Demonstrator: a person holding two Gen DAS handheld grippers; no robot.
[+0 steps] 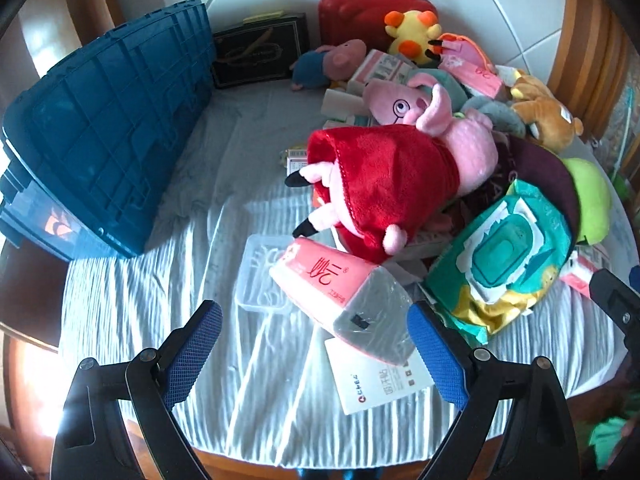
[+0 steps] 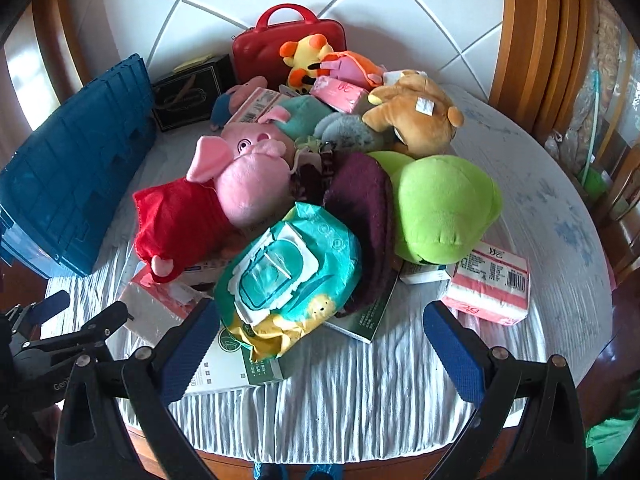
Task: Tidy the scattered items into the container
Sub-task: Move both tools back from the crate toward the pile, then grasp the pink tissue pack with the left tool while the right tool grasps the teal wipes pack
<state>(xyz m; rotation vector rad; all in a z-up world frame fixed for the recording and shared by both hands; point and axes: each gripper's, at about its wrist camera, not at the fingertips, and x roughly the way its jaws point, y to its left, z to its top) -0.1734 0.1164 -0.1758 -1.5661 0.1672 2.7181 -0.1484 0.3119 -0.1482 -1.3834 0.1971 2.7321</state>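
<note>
A blue plastic crate (image 1: 108, 132) (image 2: 76, 176) stands at the table's left. A heap of items fills the middle: a pig plush in a red dress (image 1: 380, 176) (image 2: 180, 216), a teal wet-wipes pack (image 1: 504, 256) (image 2: 288, 272), a green plush (image 2: 444, 204) and a pink tissue pack (image 1: 340, 292). My left gripper (image 1: 316, 344) is open just short of that tissue pack, touching nothing. My right gripper (image 2: 324, 352) is open in front of the wipes pack, its left finger beside the pack's edge. Nothing is held.
A red case (image 1: 372, 8), a black box (image 1: 260, 52), a yellow plush (image 1: 412, 36) and a brown plush (image 2: 416, 116) sit toward the back. A second pink tissue pack (image 2: 492, 284) lies right. A clear lid (image 1: 264, 276) and white card (image 1: 380, 380) lie on the striped cloth (image 1: 160, 320).
</note>
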